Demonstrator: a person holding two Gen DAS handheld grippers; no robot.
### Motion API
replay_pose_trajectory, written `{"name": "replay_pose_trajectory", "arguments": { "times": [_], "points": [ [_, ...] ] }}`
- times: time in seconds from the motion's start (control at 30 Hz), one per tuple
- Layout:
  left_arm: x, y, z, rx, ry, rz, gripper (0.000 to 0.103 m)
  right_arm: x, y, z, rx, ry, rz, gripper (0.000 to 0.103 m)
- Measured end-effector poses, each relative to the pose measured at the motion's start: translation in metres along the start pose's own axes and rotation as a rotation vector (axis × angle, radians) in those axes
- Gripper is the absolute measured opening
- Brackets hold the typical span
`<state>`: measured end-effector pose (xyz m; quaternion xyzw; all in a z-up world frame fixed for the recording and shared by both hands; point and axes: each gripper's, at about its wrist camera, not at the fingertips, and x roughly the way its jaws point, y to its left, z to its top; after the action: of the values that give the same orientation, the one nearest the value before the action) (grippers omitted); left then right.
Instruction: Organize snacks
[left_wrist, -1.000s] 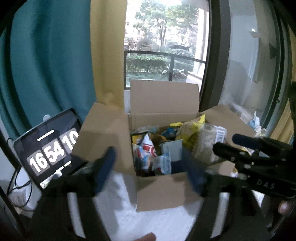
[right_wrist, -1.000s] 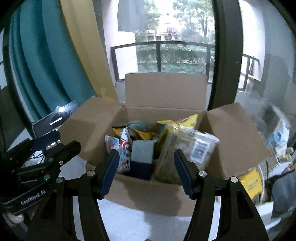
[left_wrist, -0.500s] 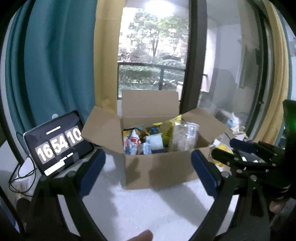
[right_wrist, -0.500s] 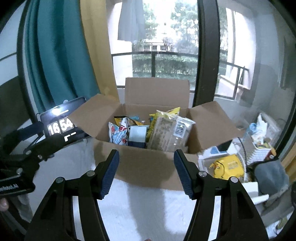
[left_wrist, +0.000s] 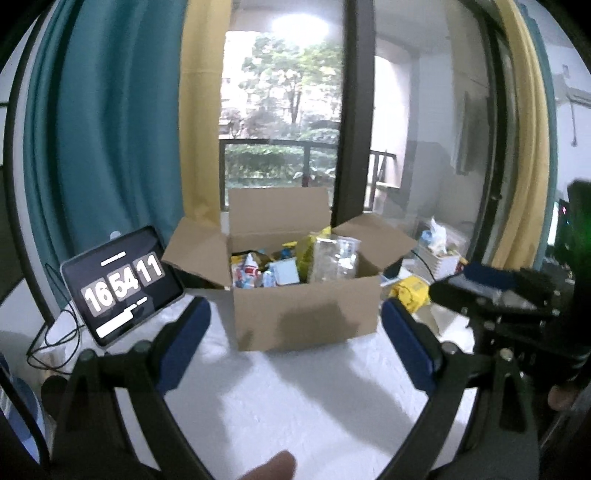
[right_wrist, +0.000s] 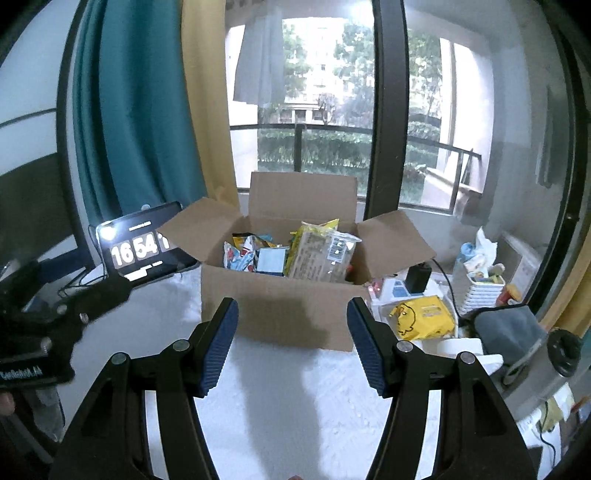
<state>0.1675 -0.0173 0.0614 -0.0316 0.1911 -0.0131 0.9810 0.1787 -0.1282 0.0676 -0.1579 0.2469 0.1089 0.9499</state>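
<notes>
A: What is hidden inside the cardboard box (right_wrist: 280, 302)?
B: The lower parts of the snack packets (right_wrist: 321, 254) are concealed by its front wall.
A: And the tablet clock (right_wrist: 144, 251)?
B: Its last digits are covered by a box flap; packet labels cannot be read.

Tablet (left_wrist: 122, 284) propped at left of white counter (left_wrist: 295, 398), showing flip-clock digits 16 54 11. Teal curtain (left_wrist: 103, 122) behind, yellow curtain (left_wrist: 201, 110) beside. Beyond glass, balcony railing (right_wrist: 332, 129) and trees. At right, yellow pouch with duck drawing (right_wrist: 421, 317), grey cloth (right_wrist: 509, 328), black charger (right_wrist: 417, 277).
</notes>
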Motion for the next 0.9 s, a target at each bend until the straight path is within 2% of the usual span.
{"name": "replay_pose_trajectory", "arguments": {
  "times": [0.13, 0.4, 0.53, 0.9],
  "points": [
    [-0.019, -0.009, -0.004, 0.008, -0.011, -0.015, 0.095, -0.026, 0.001, -0.004, 0.001, -0.032, -0.009, 0.064],
    [-0.063, -0.020, -0.002, 0.004, -0.107, -0.012, 0.095, -0.076, 0.000, -0.006, 0.001, -0.110, -0.033, 0.065],
    [-0.076, -0.022, 0.003, 0.000, -0.111, -0.057, 0.095, -0.099, -0.001, -0.005, 0.003, -0.143, -0.038, 0.065],
    [-0.124, -0.032, 0.013, 0.041, -0.210, -0.026, 0.095, -0.145, 0.001, -0.011, -0.007, -0.214, -0.067, 0.069]
  ]
}}
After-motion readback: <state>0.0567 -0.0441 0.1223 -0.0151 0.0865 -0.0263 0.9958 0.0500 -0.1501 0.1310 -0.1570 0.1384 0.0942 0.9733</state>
